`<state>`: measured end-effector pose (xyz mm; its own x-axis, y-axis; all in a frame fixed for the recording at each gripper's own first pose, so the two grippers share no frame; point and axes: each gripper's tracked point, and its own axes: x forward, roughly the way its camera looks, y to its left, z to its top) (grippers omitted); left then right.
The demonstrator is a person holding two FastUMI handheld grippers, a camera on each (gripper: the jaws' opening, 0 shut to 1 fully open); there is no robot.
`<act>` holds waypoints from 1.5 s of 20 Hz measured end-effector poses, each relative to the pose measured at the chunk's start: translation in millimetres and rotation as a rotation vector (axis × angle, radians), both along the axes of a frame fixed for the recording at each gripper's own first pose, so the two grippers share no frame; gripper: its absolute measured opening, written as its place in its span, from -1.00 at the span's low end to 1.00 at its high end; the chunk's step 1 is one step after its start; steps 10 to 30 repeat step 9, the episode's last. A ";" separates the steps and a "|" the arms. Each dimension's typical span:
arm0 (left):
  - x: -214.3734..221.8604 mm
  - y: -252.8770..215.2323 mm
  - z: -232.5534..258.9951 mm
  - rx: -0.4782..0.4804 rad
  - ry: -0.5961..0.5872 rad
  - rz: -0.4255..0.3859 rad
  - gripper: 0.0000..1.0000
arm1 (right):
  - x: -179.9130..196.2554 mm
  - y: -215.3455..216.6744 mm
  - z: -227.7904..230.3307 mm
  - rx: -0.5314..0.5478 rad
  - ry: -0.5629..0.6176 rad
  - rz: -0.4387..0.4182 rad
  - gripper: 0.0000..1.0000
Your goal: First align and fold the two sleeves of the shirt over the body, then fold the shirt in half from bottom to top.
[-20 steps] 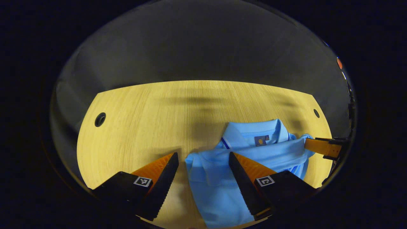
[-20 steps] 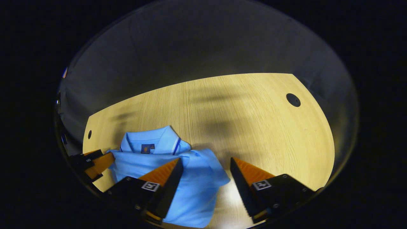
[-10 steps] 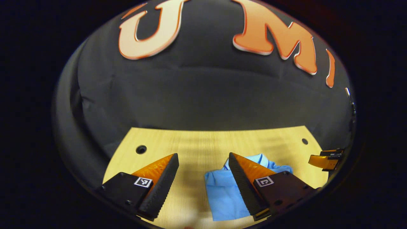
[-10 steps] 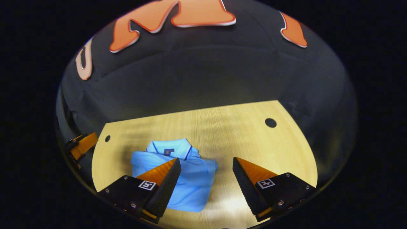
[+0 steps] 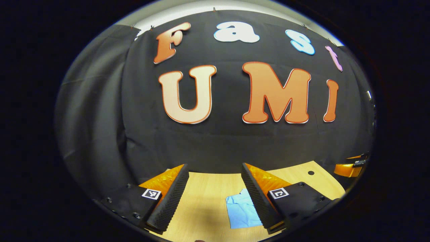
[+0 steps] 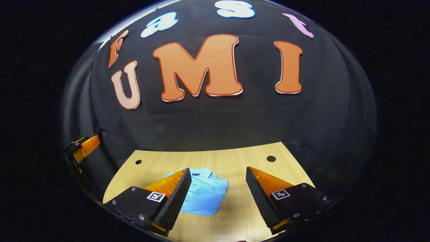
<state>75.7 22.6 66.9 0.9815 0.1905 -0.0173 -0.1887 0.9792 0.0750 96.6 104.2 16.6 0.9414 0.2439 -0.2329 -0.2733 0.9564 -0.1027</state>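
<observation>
A light blue collared shirt lies folded into a small bundle on the wooden table, collar toward the far wall. In the left gripper view the shirt shows low down, partly behind my right-hand finger. My left gripper is open, held well above and back from the table with nothing between its fingers. My right gripper is open too, raised above the table, and holds nothing. The right gripper also appears at the far right edge of the left gripper view, and the left gripper at the far left edge of the right gripper view.
The wooden table has a round cable hole at its back right and a smaller hole at its back left. The black cloth wall rises right behind the table's far edge.
Both grippers have lifted up and pulled back from the shirt, tilting upward so the wall takes up far more of both views. The shirt stays folded on the table, now smaller.
</observation>
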 end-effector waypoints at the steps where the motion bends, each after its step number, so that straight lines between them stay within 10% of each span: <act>1: -12.9 -2.9 0.4 -0.004 -0.017 0.002 1.00 | -9.6 -2.5 4.1 0.013 -0.020 0.004 0.97; 30: -53.3 -12.7 -8.4 -0.050 -0.050 -0.009 1.00 | -48.5 5.9 21.5 0.071 -0.094 0.013 0.97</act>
